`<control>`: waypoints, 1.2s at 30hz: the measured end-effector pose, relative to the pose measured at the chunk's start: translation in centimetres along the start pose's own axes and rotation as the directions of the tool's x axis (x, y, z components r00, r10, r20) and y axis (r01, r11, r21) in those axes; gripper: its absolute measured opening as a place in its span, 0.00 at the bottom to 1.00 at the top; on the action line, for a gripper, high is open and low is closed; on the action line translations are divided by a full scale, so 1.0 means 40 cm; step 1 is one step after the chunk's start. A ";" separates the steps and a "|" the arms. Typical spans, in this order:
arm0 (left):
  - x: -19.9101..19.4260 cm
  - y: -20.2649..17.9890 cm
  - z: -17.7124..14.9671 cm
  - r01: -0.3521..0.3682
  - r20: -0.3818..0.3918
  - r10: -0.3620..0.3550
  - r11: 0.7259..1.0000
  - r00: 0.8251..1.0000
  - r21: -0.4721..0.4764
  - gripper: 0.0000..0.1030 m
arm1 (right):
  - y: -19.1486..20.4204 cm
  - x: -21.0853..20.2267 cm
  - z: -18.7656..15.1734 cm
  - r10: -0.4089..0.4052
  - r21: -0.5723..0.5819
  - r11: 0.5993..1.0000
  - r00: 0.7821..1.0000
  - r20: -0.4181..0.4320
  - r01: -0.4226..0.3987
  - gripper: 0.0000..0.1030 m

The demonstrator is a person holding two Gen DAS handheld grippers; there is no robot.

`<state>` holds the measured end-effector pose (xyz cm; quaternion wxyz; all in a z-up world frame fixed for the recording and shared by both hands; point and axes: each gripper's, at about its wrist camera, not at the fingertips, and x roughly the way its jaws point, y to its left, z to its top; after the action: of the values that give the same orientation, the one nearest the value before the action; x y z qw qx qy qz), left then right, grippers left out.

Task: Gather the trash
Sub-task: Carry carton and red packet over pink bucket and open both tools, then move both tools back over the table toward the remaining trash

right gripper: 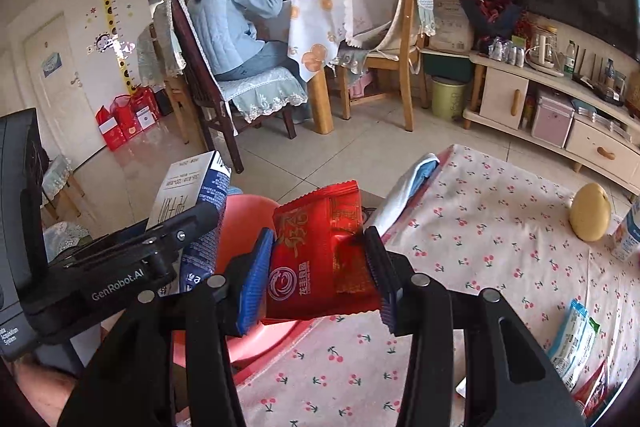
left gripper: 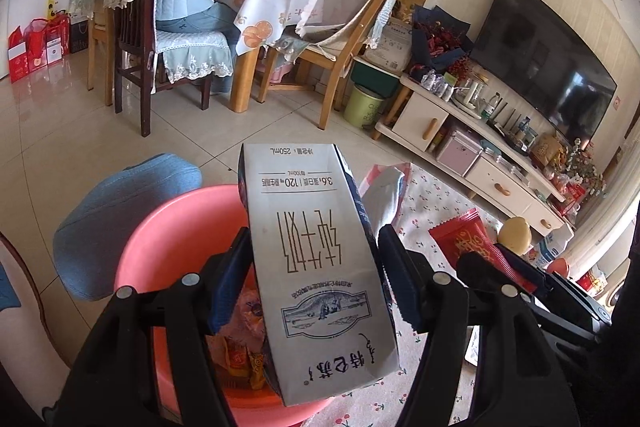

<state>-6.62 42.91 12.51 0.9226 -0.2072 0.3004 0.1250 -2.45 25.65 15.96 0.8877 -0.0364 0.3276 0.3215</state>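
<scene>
My left gripper (left gripper: pixel 312 259) is shut on a white and blue milk carton (left gripper: pixel 316 259) and holds it over the pink basin (left gripper: pixel 160 239), which has orange snack wrappers (left gripper: pixel 244 359) inside. My right gripper (right gripper: pixel 320 259) is shut on a red snack packet (right gripper: pixel 320 259) at the table's left edge, beside the pink basin (right gripper: pixel 256 219). The carton (right gripper: pixel 192 195) and left gripper body show at left in the right wrist view. The red packet (left gripper: pixel 472 243) shows at right in the left wrist view.
The cherry-print tablecloth (right gripper: pixel 480 247) carries a yellow pear (right gripper: pixel 590 213), a blue and white carton (right gripper: pixel 628 235), a blue-white wrapper (right gripper: pixel 572 339) and a red wrapper (right gripper: pixel 592 387). A folded white cloth (right gripper: pixel 408 187) lies at the table's far edge. A blue cushion (left gripper: pixel 116 215) sits left of the basin.
</scene>
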 end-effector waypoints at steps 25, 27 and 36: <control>0.030 0.101 0.023 -0.212 -0.009 0.213 0.974 0.977 -0.083 0.88 | 0.108 0.157 -0.084 0.003 -0.084 0.996 0.992 -0.127 -0.014 0.80; 0.033 0.087 0.020 -0.211 -0.009 0.211 0.976 0.977 -0.058 0.88 | 0.091 0.124 -0.085 -0.024 -0.077 0.997 0.995 -0.100 0.016 0.85; 0.039 0.005 0.003 -0.176 -0.005 0.176 0.984 0.984 0.037 0.89 | -0.006 -0.003 -0.098 -0.082 -0.008 0.997 0.996 -0.031 0.082 0.88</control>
<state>-5.40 43.30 11.60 0.9103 -0.1634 0.3237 0.1995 -4.57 24.31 12.93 0.8947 -0.0578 0.3388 0.2853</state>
